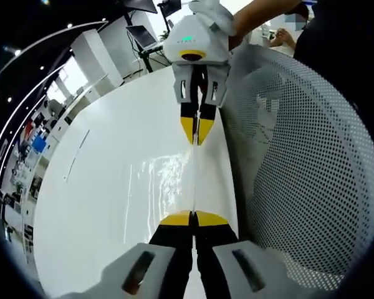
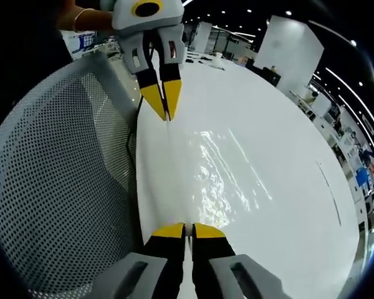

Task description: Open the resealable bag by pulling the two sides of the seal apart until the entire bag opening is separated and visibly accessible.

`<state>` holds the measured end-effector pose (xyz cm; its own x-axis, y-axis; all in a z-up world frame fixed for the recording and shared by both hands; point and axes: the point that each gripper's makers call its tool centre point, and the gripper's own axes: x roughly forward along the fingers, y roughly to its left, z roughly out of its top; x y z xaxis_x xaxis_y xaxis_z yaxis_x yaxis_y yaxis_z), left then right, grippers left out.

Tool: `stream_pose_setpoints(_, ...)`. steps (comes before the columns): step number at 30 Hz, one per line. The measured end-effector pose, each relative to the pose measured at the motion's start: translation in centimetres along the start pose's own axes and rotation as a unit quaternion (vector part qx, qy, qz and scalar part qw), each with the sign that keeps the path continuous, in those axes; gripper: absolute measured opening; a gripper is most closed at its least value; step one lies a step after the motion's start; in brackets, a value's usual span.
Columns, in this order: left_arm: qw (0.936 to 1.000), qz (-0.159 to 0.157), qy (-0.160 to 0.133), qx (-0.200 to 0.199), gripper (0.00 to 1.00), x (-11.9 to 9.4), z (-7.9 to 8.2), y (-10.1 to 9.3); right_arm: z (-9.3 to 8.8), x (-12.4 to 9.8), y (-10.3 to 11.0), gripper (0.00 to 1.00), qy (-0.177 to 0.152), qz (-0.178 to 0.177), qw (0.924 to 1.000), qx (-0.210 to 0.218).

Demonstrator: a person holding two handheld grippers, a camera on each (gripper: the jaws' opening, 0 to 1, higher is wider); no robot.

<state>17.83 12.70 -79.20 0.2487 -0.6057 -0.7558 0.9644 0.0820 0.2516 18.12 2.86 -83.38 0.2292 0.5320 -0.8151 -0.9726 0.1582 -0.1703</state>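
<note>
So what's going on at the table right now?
A person holds a clear resealable bag stretched over a white table between two grippers. The left gripper and the right gripper are each shut on the bag's top edge at opposite ends, facing each other. The seal looks like one taut line, so the opening does not appear separated yet. A perforated white chair back stands beside the table.

The left gripper view looks low and close along its own fingers point(image 1: 193, 219) over the white tabletop point(image 1: 100, 205), straight at the right gripper point(image 1: 197, 134) facing it from the far end. The right gripper view looks back the opposite way along its own fingers point(image 2: 186, 232), with the left gripper point(image 2: 164, 106) facing it. Both views share the clear resealable bag point(image 1: 168, 180) stretched between the two grippers, the tabletop edge and the perforated white chair back point(image 2: 62, 180) beside it
</note>
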Motion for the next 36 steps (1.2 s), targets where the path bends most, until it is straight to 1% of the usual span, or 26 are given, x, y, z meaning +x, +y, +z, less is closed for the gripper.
stream_pose_setpoints(5, 1.0000, 0.001, 0.002, -0.002, 0.00, 0.0, -0.2, 0.0, -0.8, 0.0, 0.3, 0.00, 0.010, 0.001, 0.9999, -0.002)
stream_pose_setpoints(6, 1.0000, 0.000, -0.001, -0.005, 0.00, 0.0, -0.1, 0.0, -0.8, 0.0, 0.3, 0.00, 0.006, 0.001, 1.0000, 0.000)
stream_pose_setpoints(7, 0.9999, 0.000, -0.002, -0.012, 0.00, -0.1, -0.2, 0.1, -0.7, 0.0, 0.3, 0.00, 0.003, 0.002, 0.9999, 0.010)
stream_pose_setpoints(9, 0.9998, 0.003, -0.004, -0.021, 0.00, 0.0, -0.1, 0.4, -0.6, -0.2, 0.0, 0.00, 0.002, -0.006, 1.0000, 0.003)
stream_pose_setpoints(11, 0.9998, 0.007, -0.002, -0.017, 0.00, 0.2, 0.1, 0.6, -0.7, -0.1, -0.2, 0.00, 0.007, -0.011, 0.9999, 0.007)
stream_pose_setpoints(13, 1.0000, 0.006, 0.004, -0.002, 0.00, 0.3, 0.3, 0.7, -0.8, -0.1, -0.3, 0.00, 0.010, -0.015, 0.9996, 0.023)
stream_pose_setpoints(14, 0.9999, 0.008, 0.006, 0.004, 0.00, 0.3, 0.3, 0.8, -0.9, -0.1, 0.0, 0.00, 0.009, -0.006, 0.9989, 0.046)
stream_pose_setpoints(15, 1.0000, 0.004, 0.004, 0.006, 0.00, 0.3, 0.4, 0.8, -0.7, -0.1, 0.0, 0.04, 0.004, -0.007, 0.9981, 0.061)
stream_pose_setpoints(16, 1.0000, 0.003, 0.002, 0.006, 0.00, 0.4, 0.5, 0.8, -0.3, -0.2, -0.1, 0.09, -0.006, -0.007, 0.9983, 0.058)
stream_pose_setpoints(17, 1.0000, 0.004, 0.000, 0.008, 0.00, 0.4, 0.6, 0.8, -0.2, -0.3, -0.1, 0.12, -0.006, -0.007, 0.9984, 0.056)
stream_pose_setpoints(21, 0.9996, -0.002, 0.007, 0.027, 0.00, 0.9, 0.5, 0.2, 1.2, -0.8, 0.2, 0.12, -0.017, -0.004, 0.9984, 0.054)
stream_pose_setpoints(24, 0.9992, -0.007, 0.009, 0.037, 0.00, 1.0, 0.4, -0.4, 1.8, -1.0, 0.3, 0.12, -0.023, -0.005, 0.9984, 0.051)
stream_pose_setpoints(26, 0.9990, -0.009, 0.012, 0.041, 0.00, 1.0, 0.2, -0.7, 2.5, -1.3, 0.2, 0.12, -0.031, -0.006, 0.9983, 0.050)
stream_pose_setpoints(30, 0.9990, -0.010, 0.011, 0.041, 0.00, 0.9, 0.2, -0.9, 3.6, -1.4, -0.2, 0.12, -0.052, -0.009, 0.9967, 0.061)
stream_pose_setpoints(32, 0.9994, -0.010, 0.003, 0.033, 0.00, 0.8, 0.5, -1.0, 3.8, -1.1, -0.2, 0.12, -0.055, -0.008, 0.9964, 0.064)
stream_pose_setpoints(36, 0.9993, -0.006, -0.001, 0.037, 0.00, 0.5, 0.8, -0.8, 3.9, -0.5, 0.0, 0.11, -0.052, -0.006, 0.9971, 0.055)
